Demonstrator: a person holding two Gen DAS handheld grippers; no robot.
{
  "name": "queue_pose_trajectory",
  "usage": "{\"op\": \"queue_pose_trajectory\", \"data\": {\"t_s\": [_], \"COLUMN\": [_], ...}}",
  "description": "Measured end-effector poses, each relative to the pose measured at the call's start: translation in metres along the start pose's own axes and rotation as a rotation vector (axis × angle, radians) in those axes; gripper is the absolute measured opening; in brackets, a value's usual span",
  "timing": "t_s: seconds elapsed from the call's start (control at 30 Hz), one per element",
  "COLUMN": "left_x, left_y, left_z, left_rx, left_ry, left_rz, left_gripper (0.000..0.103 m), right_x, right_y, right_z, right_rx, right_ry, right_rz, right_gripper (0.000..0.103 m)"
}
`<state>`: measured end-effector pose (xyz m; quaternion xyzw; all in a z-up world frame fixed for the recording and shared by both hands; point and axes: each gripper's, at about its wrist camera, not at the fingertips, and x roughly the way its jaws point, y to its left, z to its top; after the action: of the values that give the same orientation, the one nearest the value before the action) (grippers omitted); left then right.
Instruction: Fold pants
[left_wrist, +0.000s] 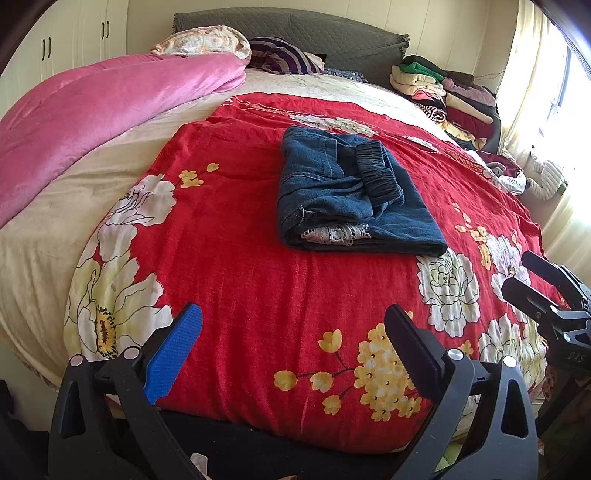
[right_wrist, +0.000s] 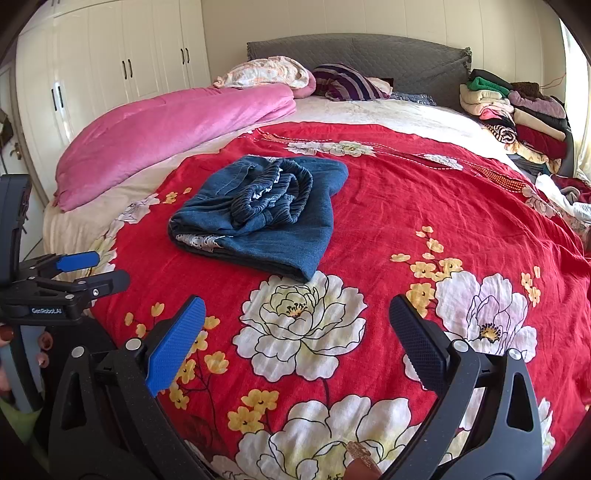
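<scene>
Dark blue denim pants (left_wrist: 351, 192) lie folded in a compact bundle on the red floral bedspread (left_wrist: 258, 295), waistband elastic on top and white lace showing at the near edge. They also show in the right wrist view (right_wrist: 258, 218). My left gripper (left_wrist: 293, 319) is open and empty, well short of the pants, near the foot of the bed. My right gripper (right_wrist: 297, 310) is open and empty, also short of the pants. The right gripper shows at the right edge of the left wrist view (left_wrist: 532, 273); the left gripper shows at the left of the right wrist view (right_wrist: 107, 269).
A pink duvet (left_wrist: 92, 122) lies along the left side of the bed. Stacked folded clothes (left_wrist: 443, 96) sit at the far right by the curtained window. Pillows and a grey headboard (left_wrist: 314, 33) are at the back. White wardrobes (right_wrist: 110, 66) stand at left.
</scene>
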<state>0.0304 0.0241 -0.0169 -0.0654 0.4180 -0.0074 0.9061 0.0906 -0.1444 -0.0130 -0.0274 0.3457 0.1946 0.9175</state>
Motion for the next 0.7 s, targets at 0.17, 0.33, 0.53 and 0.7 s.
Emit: {"op": "queue_pose_trajectory", "data": {"t_s": [0.17, 0.33, 0.53, 0.7], "left_x": [-0.0010, -0.0016, -0.0022, -0.0036], "left_y": [0.0004, 0.0006, 0.0004, 0.0006], "left_z": [0.0004, 0.0007, 0.0007, 0.0000], "left_rx": [-0.001, -0.001, -0.001, 0.002], "left_ry": [0.000, -0.001, -0.002, -0.004], "left_rz": [-0.001, 0.000, 0.001, 0.005], "left_gripper": [0.099, 0.099, 0.099, 0.099], "right_x": [-0.0006, -0.0007, -0.0027, -0.0038], "right_y": [-0.0007, -0.0012, -0.0004, -0.0003], "right_z": [0.0008, 0.0024, 0.0035, 0.0039], "right_rx": [-0.004, -0.007, -0.011, -0.016], "right_ry": [-0.001, -0.002, -0.007, -0.011], "right_rz": [0.001, 0.001, 0.003, 0.001], "right_gripper": [0.094, 0.094, 0.094, 0.094]}}
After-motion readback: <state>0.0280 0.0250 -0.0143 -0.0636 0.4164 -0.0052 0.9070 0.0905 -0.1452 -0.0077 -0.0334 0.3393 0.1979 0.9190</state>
